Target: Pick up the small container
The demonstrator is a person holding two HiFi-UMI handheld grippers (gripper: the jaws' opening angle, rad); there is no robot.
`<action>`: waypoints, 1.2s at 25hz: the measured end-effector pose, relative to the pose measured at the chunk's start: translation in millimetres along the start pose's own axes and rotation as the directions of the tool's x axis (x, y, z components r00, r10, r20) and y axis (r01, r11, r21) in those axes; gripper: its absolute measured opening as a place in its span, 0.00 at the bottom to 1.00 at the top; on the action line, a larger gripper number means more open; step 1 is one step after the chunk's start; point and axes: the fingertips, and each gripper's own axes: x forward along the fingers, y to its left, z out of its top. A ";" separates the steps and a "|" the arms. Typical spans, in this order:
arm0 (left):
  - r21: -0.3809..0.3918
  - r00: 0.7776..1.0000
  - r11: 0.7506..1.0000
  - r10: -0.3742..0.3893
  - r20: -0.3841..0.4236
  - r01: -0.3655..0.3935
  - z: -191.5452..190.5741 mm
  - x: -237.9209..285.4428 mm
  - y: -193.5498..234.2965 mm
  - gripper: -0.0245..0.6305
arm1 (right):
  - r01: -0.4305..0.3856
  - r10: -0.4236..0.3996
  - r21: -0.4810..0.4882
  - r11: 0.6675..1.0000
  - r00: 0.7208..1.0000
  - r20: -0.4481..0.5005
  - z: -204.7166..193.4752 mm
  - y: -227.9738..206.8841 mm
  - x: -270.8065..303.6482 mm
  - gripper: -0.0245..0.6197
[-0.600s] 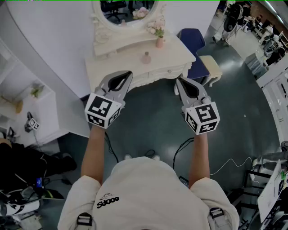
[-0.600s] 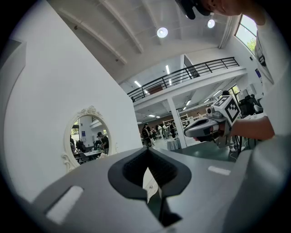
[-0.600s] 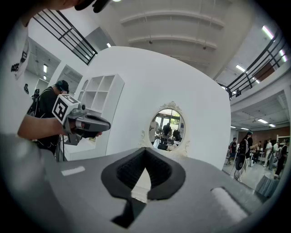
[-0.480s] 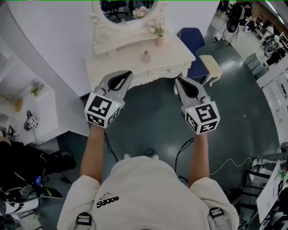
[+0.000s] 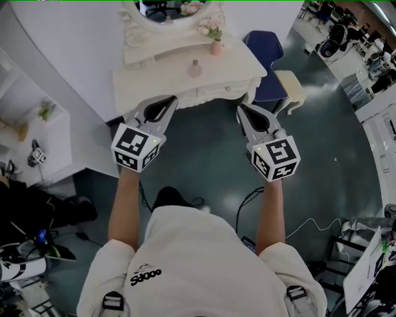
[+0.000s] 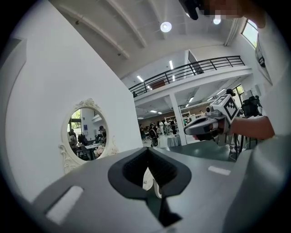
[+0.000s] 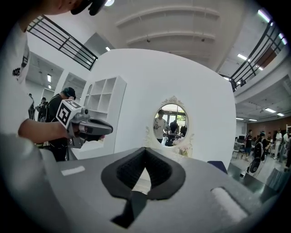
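Observation:
A small pink container (image 5: 194,68) stands on the white dressing table (image 5: 154,83), left of a pink vase with flowers (image 5: 216,48). Both grippers hover over the floor in front of the table, short of its front edge and pointing toward it. My left gripper (image 5: 172,100) is shut and holds nothing; the left gripper view shows its tips (image 6: 147,151) meeting. My right gripper (image 5: 241,109) is also shut and empty, and its jaws (image 7: 145,150) are closed in its own view. The container sits beyond and between the two grippers, touched by neither.
An oval mirror (image 5: 173,9) backs the table. A blue chair (image 5: 265,52) and a cream stool (image 5: 291,86) stand to the table's right, and a white shelf unit (image 5: 37,124) to its left. Cables (image 5: 247,204) trail over the dark floor by the person's feet.
The table and container sit a little nearer the grippers and further left in view. Both grippers have edged forward side by side and stay shut. A dark shoe now shows below.

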 end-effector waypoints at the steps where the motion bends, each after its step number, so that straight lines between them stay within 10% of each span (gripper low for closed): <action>1: 0.000 1.000 1.000 0.001 -0.003 -0.001 -1.0 4.2 -2.0 0.07 | -0.004 0.004 0.000 1.000 1.000 -0.001 -2.8 -3.4 -0.4 0.04; 11: -0.003 1.000 1.000 -0.020 -0.009 0.020 -11.0 59.9 23.7 0.07 | -0.010 0.010 0.027 1.000 1.000 0.008 -11.1 -48.3 37.5 0.04; 30: -0.046 0.994 0.993 -0.108 0.002 0.108 -45.4 215.6 214.9 0.07 | 0.051 -0.052 -0.011 0.999 0.996 -0.076 -1.5 -146.1 250.8 0.05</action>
